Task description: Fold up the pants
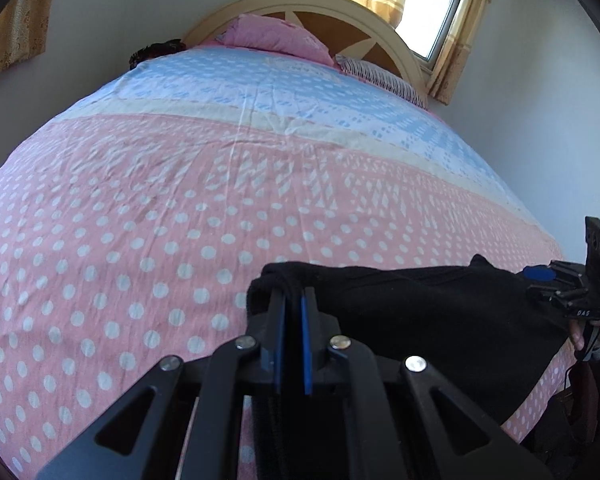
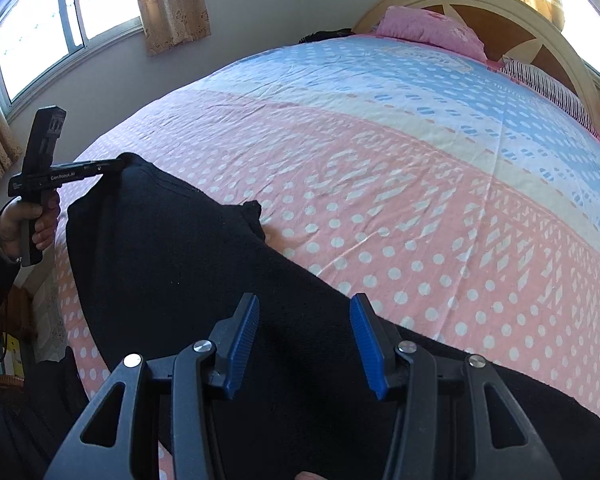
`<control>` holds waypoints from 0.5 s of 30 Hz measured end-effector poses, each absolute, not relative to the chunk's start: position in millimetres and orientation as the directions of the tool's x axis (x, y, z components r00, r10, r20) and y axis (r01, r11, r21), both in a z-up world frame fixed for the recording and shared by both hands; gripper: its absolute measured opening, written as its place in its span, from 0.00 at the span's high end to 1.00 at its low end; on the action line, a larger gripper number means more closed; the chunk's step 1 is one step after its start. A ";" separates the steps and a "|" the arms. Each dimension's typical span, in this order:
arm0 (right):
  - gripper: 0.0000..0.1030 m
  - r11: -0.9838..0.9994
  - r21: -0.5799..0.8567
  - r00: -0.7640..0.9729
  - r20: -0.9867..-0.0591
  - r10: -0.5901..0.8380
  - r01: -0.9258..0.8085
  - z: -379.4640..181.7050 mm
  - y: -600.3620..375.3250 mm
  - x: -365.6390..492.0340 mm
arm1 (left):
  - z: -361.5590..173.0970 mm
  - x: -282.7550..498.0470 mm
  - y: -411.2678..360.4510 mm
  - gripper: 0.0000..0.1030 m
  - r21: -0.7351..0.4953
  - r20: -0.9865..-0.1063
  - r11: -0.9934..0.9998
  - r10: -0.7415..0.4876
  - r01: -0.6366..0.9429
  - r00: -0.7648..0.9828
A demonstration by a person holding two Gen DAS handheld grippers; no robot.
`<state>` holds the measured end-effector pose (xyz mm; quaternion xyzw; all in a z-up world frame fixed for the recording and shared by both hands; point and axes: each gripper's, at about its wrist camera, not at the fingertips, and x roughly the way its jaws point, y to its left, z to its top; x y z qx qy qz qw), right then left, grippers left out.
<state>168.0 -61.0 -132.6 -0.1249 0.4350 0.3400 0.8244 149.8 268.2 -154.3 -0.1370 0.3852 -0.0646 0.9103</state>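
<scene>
- Left wrist view: one pair of black pants (image 1: 420, 312) lies along the near edge of one bed (image 1: 180, 200); the left gripper (image 1: 294, 292) is pressed together, pinching a fold at the pants' end.
- Two pillows, one pink pillow (image 1: 276, 36) and one striped pillow (image 1: 384, 78), lie at the headboard (image 1: 300, 0).
- Right wrist view: it alone shows the right gripper (image 2: 304, 304) fully, spread above the pants with nothing clamped, and a hand (image 2: 24, 224) gripping the left tool's handle.

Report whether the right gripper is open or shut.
Open. The right gripper's blue pads stand apart over the black pants, gripping nothing.
</scene>
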 end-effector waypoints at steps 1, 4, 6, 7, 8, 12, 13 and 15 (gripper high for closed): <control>0.52 0.738 0.106 0.374 -0.809 0.453 -0.666 -135.8 -60.8 169.7 | -151.8 148.5 268.2 0.93 -0.302 -0.681 0.953 -0.227 0.016 0.696; 0.75 0.733 0.130 0.340 -0.823 0.455 -0.668 -142.3 -58.7 173.7 | -145.3 146.6 269.3 0.93 -0.300 -0.678 0.954 -0.232 0.025 0.697; 0.94 0.739 0.113 0.343 -0.832 0.436 -0.665 -143.6 -55.5 173.8 | -140.3 146.8 271.3 0.93 -0.321 -0.666 0.947 -0.246 0.027 0.705; 0.95 0.739 0.101 0.351 -0.832 0.430 -0.666 -142.0 -54.2 172.5 | -137.6 147.5 271.7 0.93 -0.328 -0.660 0.944 -0.249 0.027 0.709; 0.97 0.740 0.088 0.366 -0.826 0.429 -0.667 -138.4 -53.8 170.8 | -134.8 148.5 271.2 0.93 -0.330 -0.654 0.944 -0.251 0.030 0.714; 0.98 0.751 0.093 0.404 -0.796 0.451 -0.654 -119.4 -62.7 169.2 | -125.1 150.4 267.7 0.93 -0.339 -0.630 0.940 -0.262 0.044 0.731; 0.98 0.755 0.094 0.410 -0.793 0.451 -0.649 -117.1 -64.5 170.0 | -123.8 150.3 267.1 0.93 -0.336 -0.626 0.941 -0.261 0.047 0.735; 0.98 0.771 0.085 0.419 -0.799 0.431 -0.631 -120.6 -66.6 173.3 | -126.4 152.0 270.6 0.93 -0.353 -0.622 0.935 -0.265 0.038 0.737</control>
